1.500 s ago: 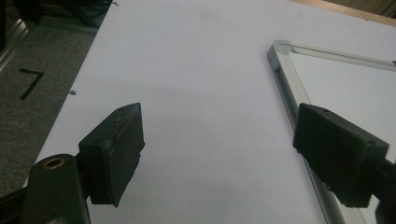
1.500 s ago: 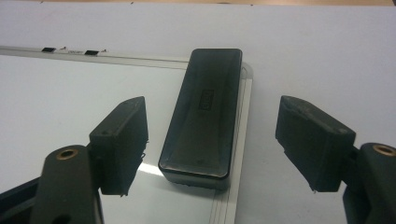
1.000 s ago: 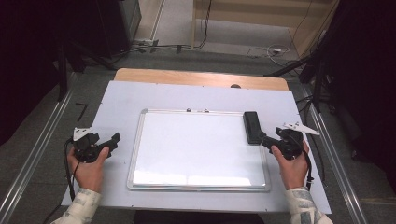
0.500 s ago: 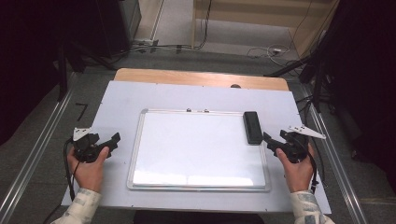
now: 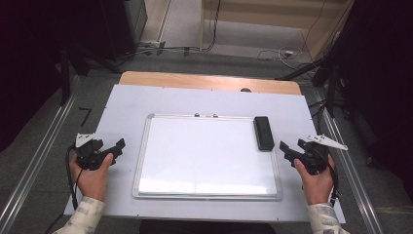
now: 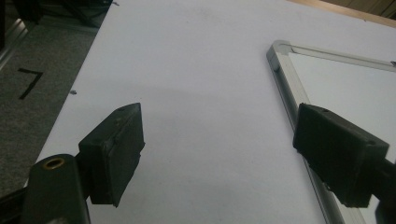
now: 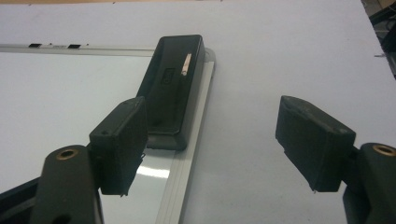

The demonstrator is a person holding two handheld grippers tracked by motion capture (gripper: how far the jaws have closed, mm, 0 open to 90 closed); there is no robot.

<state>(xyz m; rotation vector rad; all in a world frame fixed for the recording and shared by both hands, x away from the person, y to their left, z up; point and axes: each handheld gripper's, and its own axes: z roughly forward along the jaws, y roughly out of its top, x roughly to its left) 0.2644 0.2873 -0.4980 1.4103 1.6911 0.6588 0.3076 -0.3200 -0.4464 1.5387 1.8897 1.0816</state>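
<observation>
black eraser (image 5: pixel 263 132) lies free on the upper right edge of the whiteboard (image 5: pixel 204 151), at centre right of the high view; a second ago the right gripper (image 5: pixel 292 155) sat right beside its near end, and it has since drawn back toward lower right, jaws wide and empty. judging by that, the eraser is set down and let go. left gripper (image 5: pixel 113 149) waits at lower left, jaws wide, holding nothing

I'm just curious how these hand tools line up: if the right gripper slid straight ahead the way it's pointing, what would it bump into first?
Most likely the black eraser lying on the whiteboard's right edge. It sits just beyond the right gripper's open jaws, nearer the left one, so a straight push might only clip it; depth is hard to judge.
</observation>
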